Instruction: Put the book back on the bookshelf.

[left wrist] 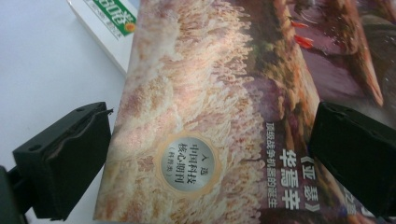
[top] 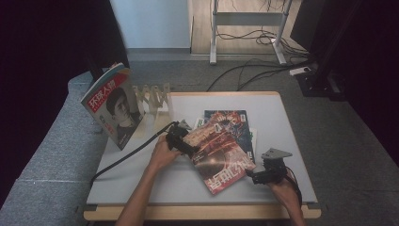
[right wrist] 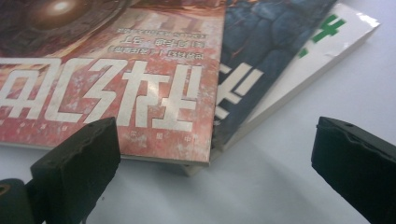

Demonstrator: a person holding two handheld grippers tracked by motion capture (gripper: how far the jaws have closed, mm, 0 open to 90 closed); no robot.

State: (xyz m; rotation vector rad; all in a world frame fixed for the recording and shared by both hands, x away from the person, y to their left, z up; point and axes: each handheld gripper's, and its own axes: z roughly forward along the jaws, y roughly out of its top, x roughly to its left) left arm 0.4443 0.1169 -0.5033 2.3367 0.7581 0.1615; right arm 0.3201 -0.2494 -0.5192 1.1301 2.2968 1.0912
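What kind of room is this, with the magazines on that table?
Probably a lab or office workspace: a small white table stands on grey carpet, loose cables trail across the floor behind it, and a desk frame's metal legs stand farther back.

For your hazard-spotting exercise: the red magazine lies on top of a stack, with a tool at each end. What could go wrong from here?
1. The left tool is open astride the red magazine; closing may pinch just the cover and crease it.
2. Dragging it could shift the blue magazine and white book beneath.
3. The right tool is open, off the stack, so that corner may sag.
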